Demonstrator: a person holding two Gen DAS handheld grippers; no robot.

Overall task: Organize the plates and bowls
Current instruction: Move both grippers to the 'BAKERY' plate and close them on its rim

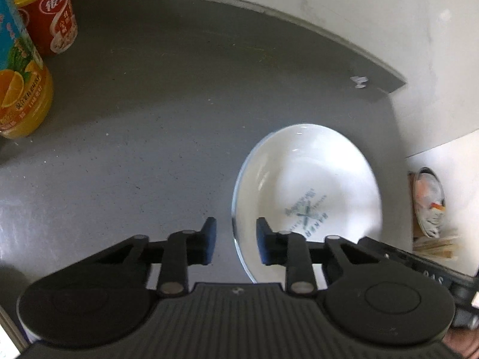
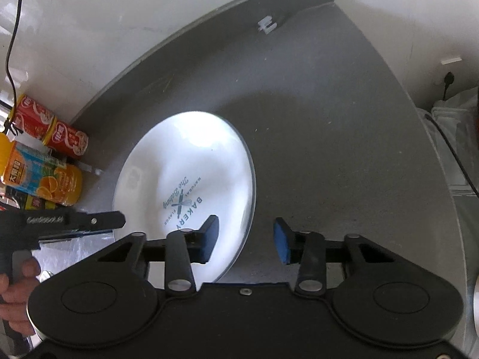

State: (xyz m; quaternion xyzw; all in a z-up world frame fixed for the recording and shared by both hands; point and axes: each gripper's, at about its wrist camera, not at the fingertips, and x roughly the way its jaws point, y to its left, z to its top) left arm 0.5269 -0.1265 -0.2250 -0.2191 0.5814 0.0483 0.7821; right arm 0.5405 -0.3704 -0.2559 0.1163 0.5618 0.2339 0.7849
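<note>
A white plate (image 1: 308,197) with a blue bakery logo lies flat on the grey counter (image 1: 167,113). My left gripper (image 1: 236,243) is open and straddles the plate's left rim, one pad outside it and one over the plate. In the right wrist view the same plate (image 2: 191,164) sits left of centre. My right gripper (image 2: 245,239) is open, its left pad over the plate's right rim and its right pad above bare counter (image 2: 329,149). Nothing is held by either gripper.
An orange juice bottle (image 1: 21,89) and a red can (image 1: 51,21) stand at the counter's left, by the white wall (image 1: 329,6). The left gripper's handle (image 2: 60,223) and a hand (image 2: 15,293) show at the left of the right wrist view. Cables hang at the right.
</note>
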